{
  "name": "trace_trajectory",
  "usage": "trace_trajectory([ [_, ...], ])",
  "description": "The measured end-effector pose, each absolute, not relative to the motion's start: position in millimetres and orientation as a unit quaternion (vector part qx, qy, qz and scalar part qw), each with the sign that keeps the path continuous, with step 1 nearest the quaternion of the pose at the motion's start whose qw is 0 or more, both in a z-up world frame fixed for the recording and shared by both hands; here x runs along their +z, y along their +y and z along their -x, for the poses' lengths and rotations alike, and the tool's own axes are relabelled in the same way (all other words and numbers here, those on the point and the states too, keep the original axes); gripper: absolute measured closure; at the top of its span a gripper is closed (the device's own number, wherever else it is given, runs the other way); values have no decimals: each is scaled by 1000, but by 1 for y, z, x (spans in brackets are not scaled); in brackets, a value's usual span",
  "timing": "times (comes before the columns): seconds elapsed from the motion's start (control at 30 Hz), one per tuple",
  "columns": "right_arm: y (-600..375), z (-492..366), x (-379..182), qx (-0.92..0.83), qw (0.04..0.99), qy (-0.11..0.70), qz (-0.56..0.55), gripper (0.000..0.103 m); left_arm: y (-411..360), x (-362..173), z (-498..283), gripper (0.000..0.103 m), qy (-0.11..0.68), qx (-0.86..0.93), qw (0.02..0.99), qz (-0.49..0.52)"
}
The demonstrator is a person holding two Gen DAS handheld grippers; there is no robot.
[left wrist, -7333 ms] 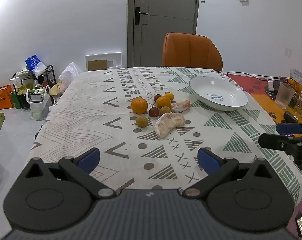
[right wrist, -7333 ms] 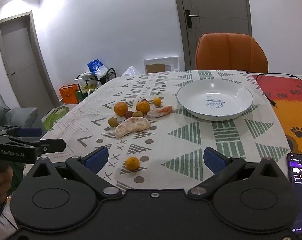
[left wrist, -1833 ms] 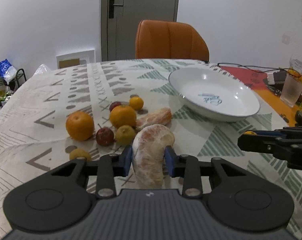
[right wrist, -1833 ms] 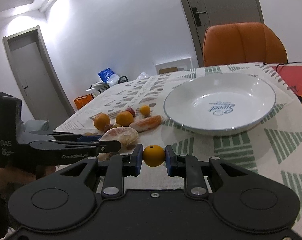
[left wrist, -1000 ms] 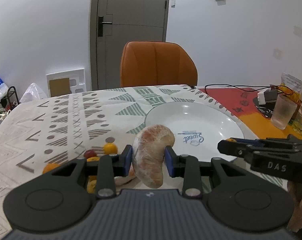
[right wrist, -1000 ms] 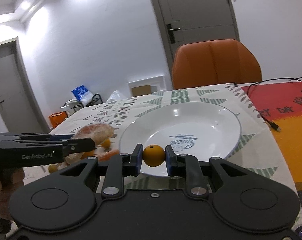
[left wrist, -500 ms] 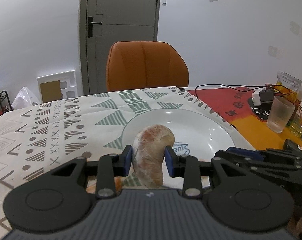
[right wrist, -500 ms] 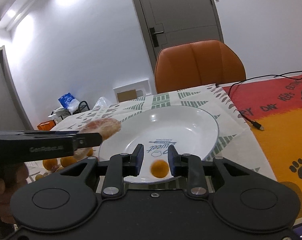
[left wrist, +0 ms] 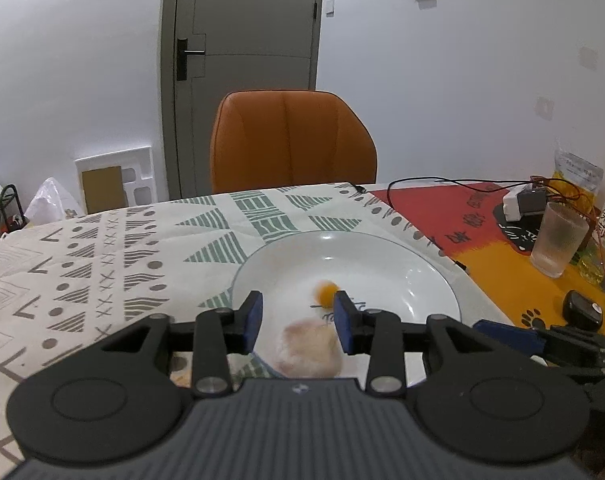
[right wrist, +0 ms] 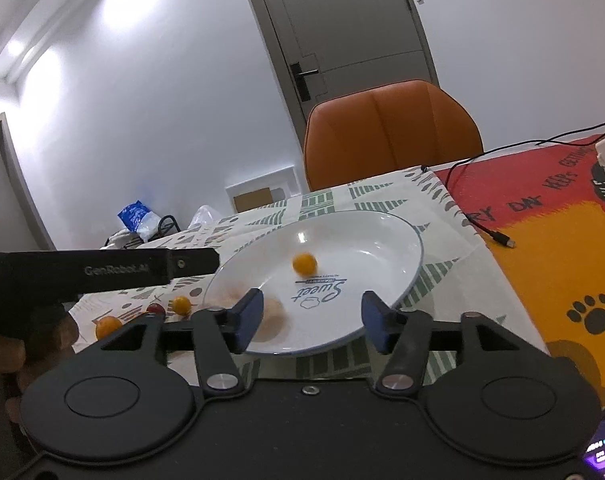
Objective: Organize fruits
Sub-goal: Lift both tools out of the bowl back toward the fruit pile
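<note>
Within the white plate (left wrist: 430, 276), a small orange fruit (left wrist: 327, 291) appears blurred on the plate's floor, near the printed lettering; a pale peeled citrus piece (left wrist: 308, 350), also blurred, lies at the plate's near edge, below and between the pads of the left gripper (left wrist: 298, 322). Left gripper: jaws parted, nothing held, poised over the plate's near rim. Right gripper (right wrist: 308, 320): jaws spread wide, empty, also over the near rim; in the right wrist view the small orange fruit (right wrist: 304, 263) sits beyond it, inside the plate (right wrist: 398, 240). Remaining fruits (right wrist: 181, 305), two orange and one dark red, lie on the patterned tablecloth (left wrist: 102, 264) to the plate's left, apart from it. Beyond the table stands an orange chair (left wrist: 292, 140) before a grey door (left wrist: 242, 60). On the red-and-orange mat (left wrist: 474, 240) to the right stands a frosted glass (left wrist: 558, 242), with a cable (right wrist: 498, 236) lying across the mat.
</note>
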State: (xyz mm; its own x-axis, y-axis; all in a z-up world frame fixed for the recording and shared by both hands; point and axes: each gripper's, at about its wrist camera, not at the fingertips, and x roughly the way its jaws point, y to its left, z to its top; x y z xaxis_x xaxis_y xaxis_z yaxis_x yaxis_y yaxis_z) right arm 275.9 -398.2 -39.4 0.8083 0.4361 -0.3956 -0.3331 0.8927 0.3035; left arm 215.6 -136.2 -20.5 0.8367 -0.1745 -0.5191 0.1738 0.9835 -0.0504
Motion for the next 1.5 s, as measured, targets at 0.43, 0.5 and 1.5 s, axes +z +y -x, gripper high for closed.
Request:
trace_trajectory([
  [0.43,-397,-253,-28,187,953,207,-121,0,-78,-2,-169,24,261,-14,965,37],
  [0.5,-396,-250,-26,184,953,207,-124,0,-70,2,-160,19,253,-1,967,36],
  [1.5,-323,-224,-7,243,943,221,-58,0,24,-7,-95,12,250,53,961,103],
])
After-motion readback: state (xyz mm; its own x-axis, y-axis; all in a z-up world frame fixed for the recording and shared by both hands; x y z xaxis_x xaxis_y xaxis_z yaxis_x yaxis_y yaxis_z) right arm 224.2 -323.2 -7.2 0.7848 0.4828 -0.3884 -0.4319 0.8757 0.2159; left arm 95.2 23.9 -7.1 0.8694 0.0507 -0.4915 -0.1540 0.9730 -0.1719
